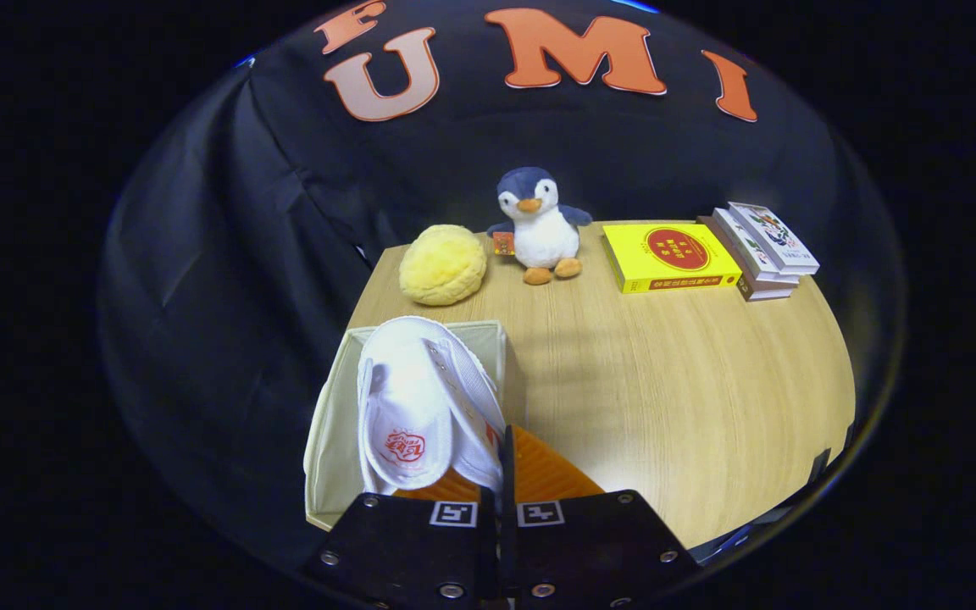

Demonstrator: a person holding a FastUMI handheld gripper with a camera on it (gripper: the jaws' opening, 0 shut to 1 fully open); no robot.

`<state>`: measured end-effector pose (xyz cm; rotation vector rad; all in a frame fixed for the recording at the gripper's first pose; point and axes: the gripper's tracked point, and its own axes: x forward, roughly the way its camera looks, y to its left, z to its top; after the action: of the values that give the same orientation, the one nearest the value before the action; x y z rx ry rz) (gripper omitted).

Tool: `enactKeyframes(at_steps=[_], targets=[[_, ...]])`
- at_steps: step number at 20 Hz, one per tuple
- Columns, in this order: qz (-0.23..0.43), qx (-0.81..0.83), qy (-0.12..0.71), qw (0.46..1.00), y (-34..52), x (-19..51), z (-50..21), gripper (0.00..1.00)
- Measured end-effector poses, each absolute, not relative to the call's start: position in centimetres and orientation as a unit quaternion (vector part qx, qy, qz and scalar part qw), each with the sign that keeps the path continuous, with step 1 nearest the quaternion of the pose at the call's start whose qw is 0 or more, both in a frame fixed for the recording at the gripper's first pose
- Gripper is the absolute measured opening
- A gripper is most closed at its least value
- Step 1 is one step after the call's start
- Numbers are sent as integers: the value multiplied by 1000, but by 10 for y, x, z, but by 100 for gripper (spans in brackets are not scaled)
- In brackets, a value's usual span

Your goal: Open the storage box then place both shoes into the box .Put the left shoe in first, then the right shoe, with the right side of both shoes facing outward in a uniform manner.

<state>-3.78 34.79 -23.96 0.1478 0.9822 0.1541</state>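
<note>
Gripper view: tongs (pixel 501 474) pinch the white canvas shoe (pixel 424 407) at its collar, over the open fabric storage box (pixel 327 424); probably light, floppy — hold by the stiffer heel.

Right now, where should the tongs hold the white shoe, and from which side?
By the thin collar wall, coming from the heel end: the white shoe lies toe pointing away over the storage box, its opening facing the tongs, which seem shut on that wall.
</note>
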Motion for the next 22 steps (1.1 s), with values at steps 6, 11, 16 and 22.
enactKeyframes(at_steps=[6, 11, 16, 22], targets=[[26, 68, 501, 862, 372, -29, -273, 3], [-16, 54, 517, 854, 375, -28, -304, 3], [-63, 60, 535, 840, 383, -37, -325, 5], [-111, 76, 497, 857, 374, -30, -319, 6]])
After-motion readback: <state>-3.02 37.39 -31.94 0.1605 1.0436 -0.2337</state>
